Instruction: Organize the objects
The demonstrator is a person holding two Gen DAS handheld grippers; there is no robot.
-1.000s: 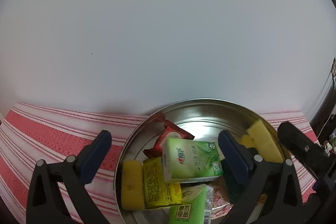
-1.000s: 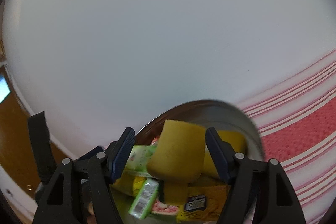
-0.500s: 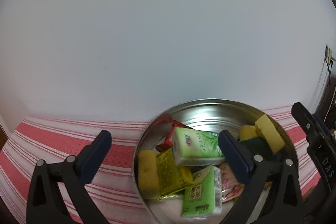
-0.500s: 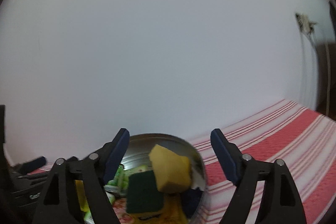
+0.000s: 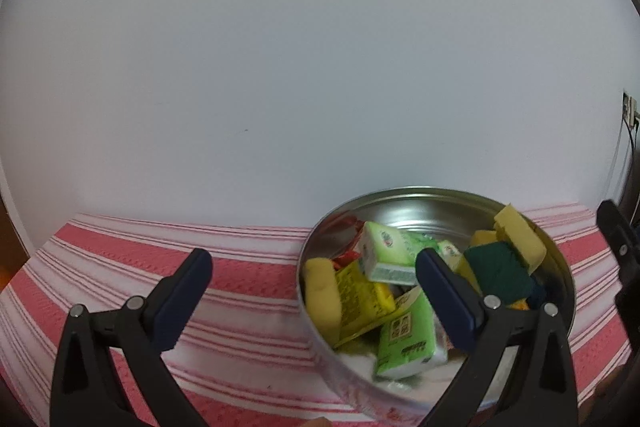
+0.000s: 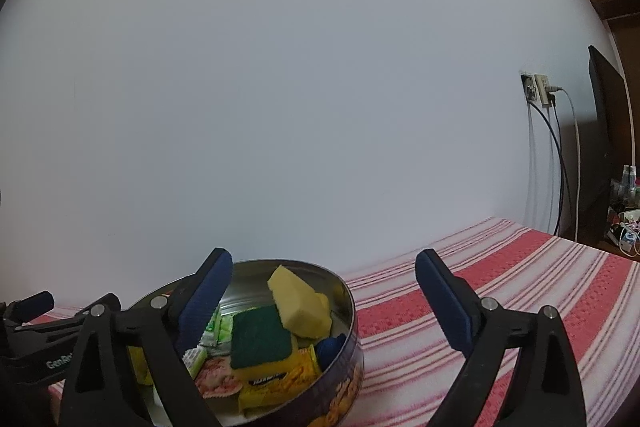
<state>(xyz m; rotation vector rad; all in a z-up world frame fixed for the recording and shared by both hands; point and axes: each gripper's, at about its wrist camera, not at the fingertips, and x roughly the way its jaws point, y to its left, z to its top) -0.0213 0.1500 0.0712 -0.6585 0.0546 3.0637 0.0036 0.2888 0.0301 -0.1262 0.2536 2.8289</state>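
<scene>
A: Jaws, right gripper (image 6: 322, 299): wide apart and opening, nothing gripped. Its left pad stands in front of the tin (image 6: 348, 331); its right pad is over the striped cloth (image 6: 500, 283), right of the tin.

B: Left gripper (image 5: 312, 297)?

A: Jaws wide, empty; one pad in front of the tin's contents, the other well left of the tin.

B: Sponge (image 6: 300, 301)?

A: Inside the tin, leaning on its far wall, touching the green scouring pad (image 6: 260, 339) and apart from both grippers.

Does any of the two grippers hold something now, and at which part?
Nothing is held. The left gripper is open and empty; the right gripper's jaws are opening with nothing between them. The yellow sponge lies in the tin.
</scene>
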